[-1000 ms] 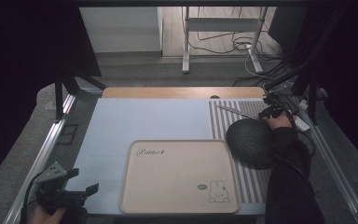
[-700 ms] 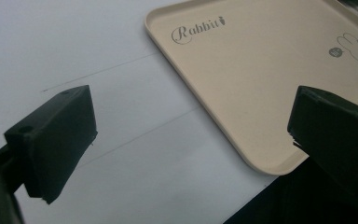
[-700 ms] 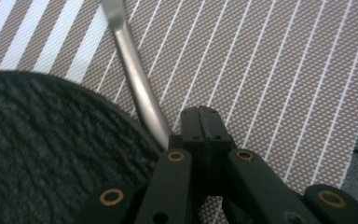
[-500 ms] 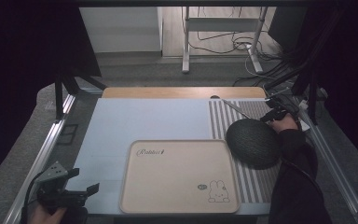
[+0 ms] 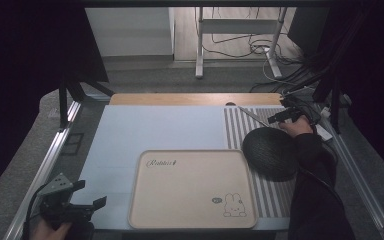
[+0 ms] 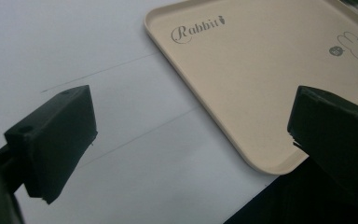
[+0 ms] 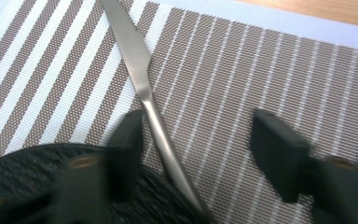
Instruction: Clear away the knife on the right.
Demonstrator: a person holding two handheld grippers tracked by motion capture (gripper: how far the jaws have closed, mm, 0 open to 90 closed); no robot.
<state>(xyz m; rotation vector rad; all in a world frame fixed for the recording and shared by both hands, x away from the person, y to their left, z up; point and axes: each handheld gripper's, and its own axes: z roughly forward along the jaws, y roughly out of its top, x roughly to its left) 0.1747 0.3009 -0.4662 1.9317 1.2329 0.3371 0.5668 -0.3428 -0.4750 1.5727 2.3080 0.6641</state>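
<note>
The right hand-held gripper hangs with its jaws spread over the handle of a table knife, which lies on the striped placemat beside a dark round plate. The step in hand looks like a reach for the knife; next the jaws would need to drop astride the handle and close. The right gripper view shows the knife's handle between the jaws, which the high view leaves too small to tell. The left hand-held gripper, jaws spread and empty, idles over the desk by the beige rabbit tray.
</note>
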